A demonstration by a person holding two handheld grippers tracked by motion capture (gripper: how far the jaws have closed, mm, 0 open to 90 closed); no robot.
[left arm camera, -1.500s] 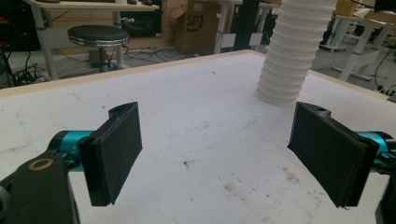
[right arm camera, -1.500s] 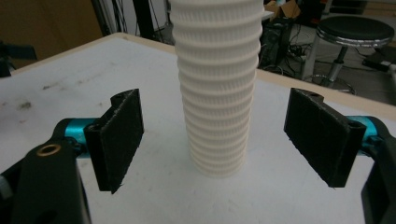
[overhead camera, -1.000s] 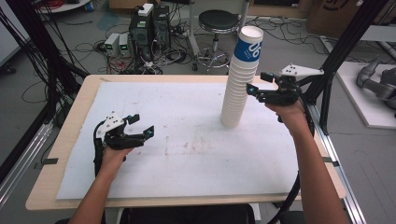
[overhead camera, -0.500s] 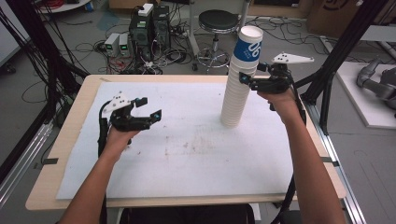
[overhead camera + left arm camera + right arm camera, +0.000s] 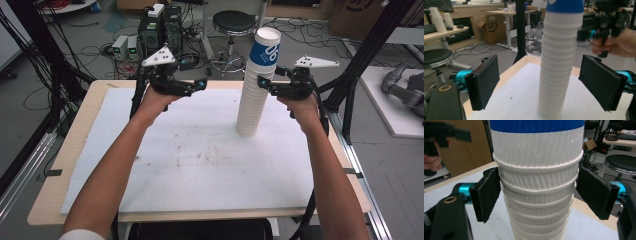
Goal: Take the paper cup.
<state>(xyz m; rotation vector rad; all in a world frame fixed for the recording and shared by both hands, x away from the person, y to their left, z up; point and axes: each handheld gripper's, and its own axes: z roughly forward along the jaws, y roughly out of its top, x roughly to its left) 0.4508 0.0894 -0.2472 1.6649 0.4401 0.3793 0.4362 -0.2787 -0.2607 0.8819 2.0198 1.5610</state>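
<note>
Your cup stack [image 5: 254,90] stands upright on the table [image 5: 150,200], toward its far right; its long axis runs vertical, blue cup on top. Your right gripper [image 5: 262,83] is nearer; its jaws gape either side of the upper cups, not yet touching, so closing there should catch the stack; your left gripper [image 5: 201,85] hangs open too, well off to the stack's left, facing it.
</note>
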